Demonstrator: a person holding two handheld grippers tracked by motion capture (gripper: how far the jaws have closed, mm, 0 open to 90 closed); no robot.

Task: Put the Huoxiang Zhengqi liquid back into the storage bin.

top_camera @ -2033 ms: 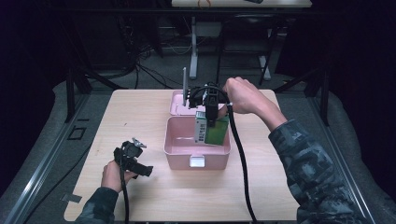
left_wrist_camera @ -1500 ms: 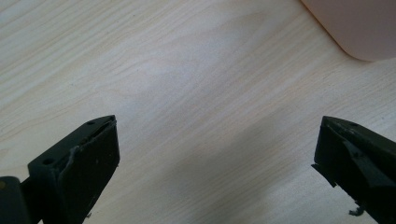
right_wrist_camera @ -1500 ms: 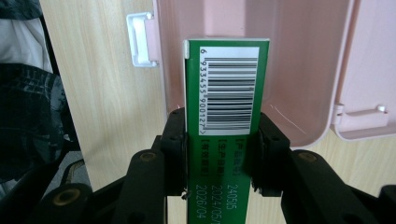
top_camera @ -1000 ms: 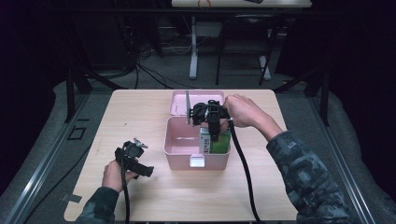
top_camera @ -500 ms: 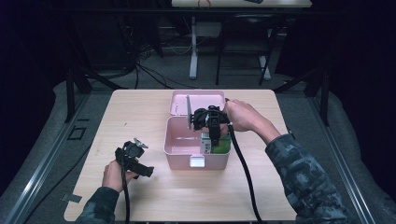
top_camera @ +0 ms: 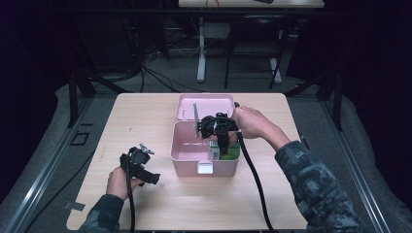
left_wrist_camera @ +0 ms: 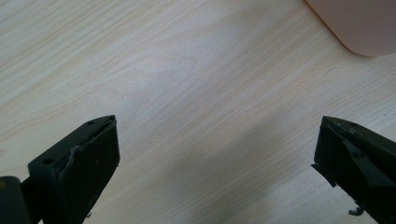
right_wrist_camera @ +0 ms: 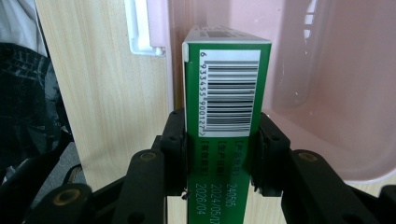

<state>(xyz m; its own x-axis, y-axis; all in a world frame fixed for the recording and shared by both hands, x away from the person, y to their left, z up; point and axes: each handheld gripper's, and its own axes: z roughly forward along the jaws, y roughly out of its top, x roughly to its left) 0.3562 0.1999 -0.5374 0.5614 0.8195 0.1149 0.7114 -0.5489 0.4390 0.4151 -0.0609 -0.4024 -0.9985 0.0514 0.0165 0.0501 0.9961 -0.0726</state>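
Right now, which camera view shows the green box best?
The right gripper view: the green box stands large there, its barcode clear, clamped between the right gripper jaws inside the pink bin. The high view shows the box small and partly hidden by the gripper. The left gripper view gives a bin corner on the table.

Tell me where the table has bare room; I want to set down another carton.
Bare wood lies between the pink box and the table's left edge, and along the near edge. Inside the box's right end, the green carton and right gripper crowd it.

green carton bottom hidden inside pink box, lower print cut off
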